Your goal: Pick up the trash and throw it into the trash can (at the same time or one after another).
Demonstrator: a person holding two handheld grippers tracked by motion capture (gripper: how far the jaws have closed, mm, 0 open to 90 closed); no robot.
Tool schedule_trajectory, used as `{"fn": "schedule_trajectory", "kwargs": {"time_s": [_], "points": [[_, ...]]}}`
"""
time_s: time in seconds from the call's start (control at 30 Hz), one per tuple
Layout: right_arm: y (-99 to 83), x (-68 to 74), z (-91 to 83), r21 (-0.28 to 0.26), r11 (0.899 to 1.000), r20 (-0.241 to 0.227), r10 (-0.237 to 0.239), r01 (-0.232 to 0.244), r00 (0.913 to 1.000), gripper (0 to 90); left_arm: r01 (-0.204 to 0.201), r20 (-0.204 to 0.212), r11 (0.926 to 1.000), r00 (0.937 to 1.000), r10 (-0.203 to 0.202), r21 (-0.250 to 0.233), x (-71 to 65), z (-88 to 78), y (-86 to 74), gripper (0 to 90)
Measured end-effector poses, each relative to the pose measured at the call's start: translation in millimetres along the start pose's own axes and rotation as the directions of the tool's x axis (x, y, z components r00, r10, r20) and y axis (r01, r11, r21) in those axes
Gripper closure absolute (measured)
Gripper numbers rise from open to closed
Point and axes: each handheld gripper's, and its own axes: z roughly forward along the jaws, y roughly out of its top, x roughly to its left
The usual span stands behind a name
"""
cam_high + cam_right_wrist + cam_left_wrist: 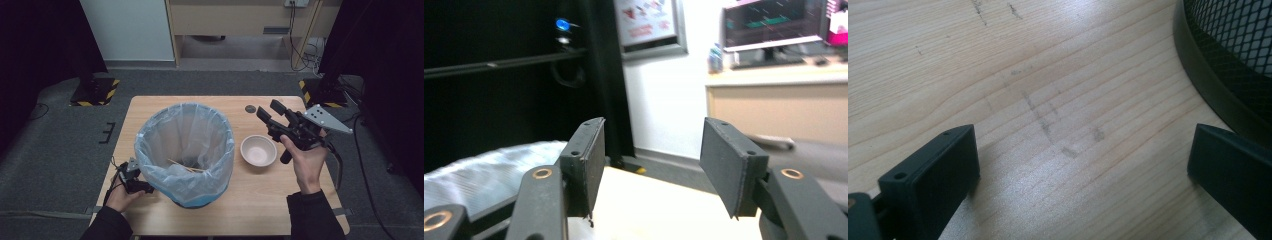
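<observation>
Black mesh bin point(197, 192), pale blue liner point(150, 135); white bowl point(258, 150); light wood table point(260, 200).

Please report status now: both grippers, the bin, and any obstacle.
Left gripper open, low beside the bin, nothing between jaws. Right gripper open, empty, raised past the bowl. Sticks lie inside the bin. No obstacle seen.

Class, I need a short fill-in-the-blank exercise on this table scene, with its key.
1. The bin is lined with a pale ____ plastic bag.
2. The white bowl stands on the table, and it is ____ inside.
3. The right gripper has its jaws ____, with nothing between them.
4. The left gripper rests beside the ____.

Missing words: blue; empty; open; bin
</observation>
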Motion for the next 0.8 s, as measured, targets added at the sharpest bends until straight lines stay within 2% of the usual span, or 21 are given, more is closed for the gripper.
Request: {"fn": "schedule_trajectory", "kwargs": {"time_s": [0.17,0.23,0.3,0.4,0.43,0.53,0.73,0.8], "points": [[-26.9,-29.0,-5.2,0.036,0.998,0.061,0.051,-0.053,0.9969,42.2,0.0,0.0,1.0,1.0,0.0,0.0,0.0,0.0,0.0,0.0],[-33.6,-37.6,-4.8,0.07,0.996,0.082,0.052,-0.058,0.9952,41.1,0.0,0.0,1.0,1.0,0.0,0.0,0.0,0.0,0.0,0.0],[-41.2,-46.6,-5.2,0.076,0.995,0.109,0.061,-0.069,0.9922,40.6,0.0,0.0,1.0,1.0,0.0,0.0,0.0,0.0,0.0,0.0],[-48.5,-53.7,-4.9,0.096,0.993,0.126,0.061,-0.074,0.9901,40.3,0.0,0.0,1.0,1.0,0.0,0.0,0.0,0.0,0.0,0.0],[-57.0,-61.2,-3.6,0.124,0.989,0.149,0.06,-0.079,0.9871,38.8,0.0,0.0,1.0,1.0,0.0,0.0,0.0,0.0,0.0,0.0],[-66.9,-68.9,-2.4,0.14,0.987,0.178,0.057,-0.083,0.9824,37.5,0.0,0.0,1.0,1.0,0.0,0.0,0.0,0.0,0.0,0.0],[-91.5,-88.7,0.9,0.193,0.976,0.227,0.059,-0.104,0.9721,31.7,0.0,0.0,1.0,1.0,0.0,0.0,0.0,0.0,0.0,0.0],[-94.3,-91.0,1.0,0.198,0.974,0.232,0.061,-0.109,0.9708,31.5,0.0,0.0,1.0,1.0,0.0,0.0,0.0,0.0,0.0,0.0]]}}
